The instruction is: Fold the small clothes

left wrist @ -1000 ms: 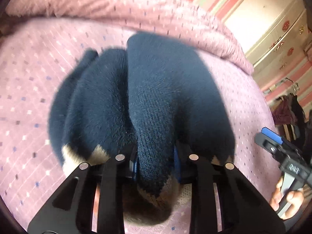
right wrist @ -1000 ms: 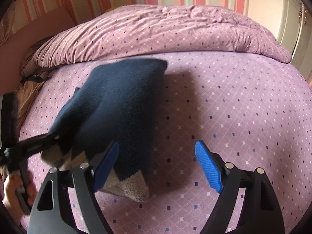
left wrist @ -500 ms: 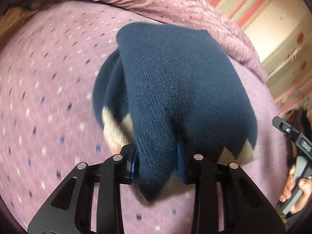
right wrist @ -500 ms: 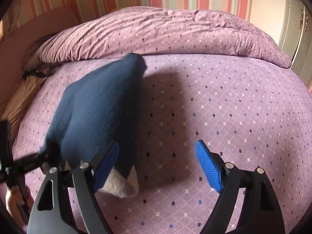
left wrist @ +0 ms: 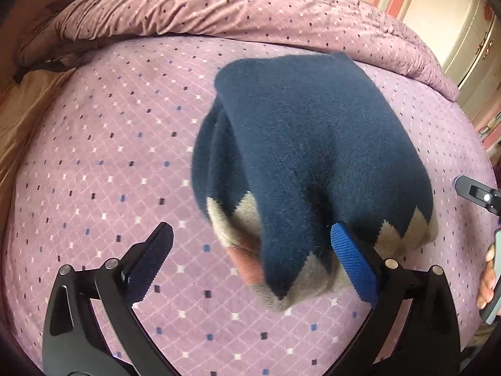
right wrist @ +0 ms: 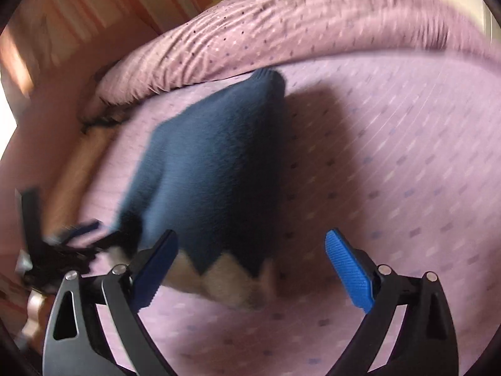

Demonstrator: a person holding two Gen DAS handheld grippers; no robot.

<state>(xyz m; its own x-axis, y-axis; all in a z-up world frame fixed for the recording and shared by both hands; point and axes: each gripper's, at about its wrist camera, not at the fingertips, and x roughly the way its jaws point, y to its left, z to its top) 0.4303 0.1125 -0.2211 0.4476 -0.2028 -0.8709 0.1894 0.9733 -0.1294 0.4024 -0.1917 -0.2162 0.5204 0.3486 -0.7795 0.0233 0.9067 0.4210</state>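
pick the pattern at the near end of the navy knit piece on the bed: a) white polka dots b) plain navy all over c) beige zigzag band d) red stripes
c: the navy knit piece ends nearest the camera in a beige zigzag band, lying on the purple bedspread.

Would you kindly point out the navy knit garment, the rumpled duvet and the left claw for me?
navy knit garment (left wrist: pixel 316 144): left wrist view, navy middle.
rumpled duvet (left wrist: pixel 194 9): left wrist view, wrinkled top.
left claw (left wrist: pixel 253 263): left wrist view, midway between the pads.
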